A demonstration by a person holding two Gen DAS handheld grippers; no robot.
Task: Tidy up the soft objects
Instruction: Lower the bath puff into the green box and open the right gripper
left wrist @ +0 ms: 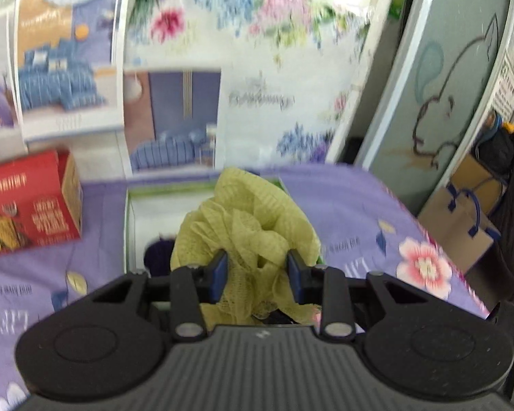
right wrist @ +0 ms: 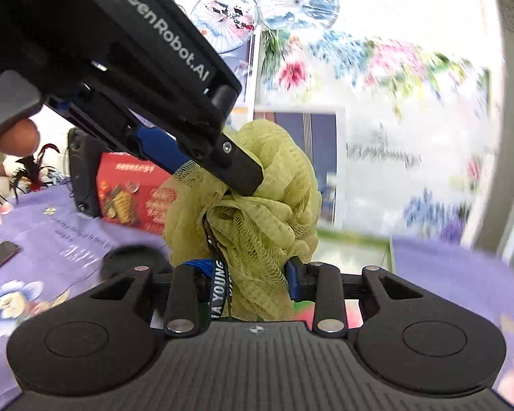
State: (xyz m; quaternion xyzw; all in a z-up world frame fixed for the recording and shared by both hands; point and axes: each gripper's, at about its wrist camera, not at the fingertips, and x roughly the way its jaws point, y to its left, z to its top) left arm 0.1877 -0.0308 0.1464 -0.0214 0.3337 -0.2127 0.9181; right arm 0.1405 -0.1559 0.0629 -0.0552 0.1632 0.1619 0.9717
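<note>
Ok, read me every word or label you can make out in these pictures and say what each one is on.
"GenRobot.AI": on the left gripper body.
"YOUNG": on the dark strap beside the green mesh sponge; other letters cut off.
"LIFE": upside down on the purple cloth.
Red box print: too blurred.
Background packaging script: too blurred.

Bright, even daylight; backgrounds motion-blurred; strong fisheye bending at edges; upper right-wrist view overexposed.

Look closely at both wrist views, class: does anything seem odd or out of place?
Yes. Both grippers grip the same yellow-green mesh sponge: the left gripper from above, the right gripper from below. A black lanyard strap printed "YOUNG" hangs tangled in the mesh, which looks out of place.
</note>
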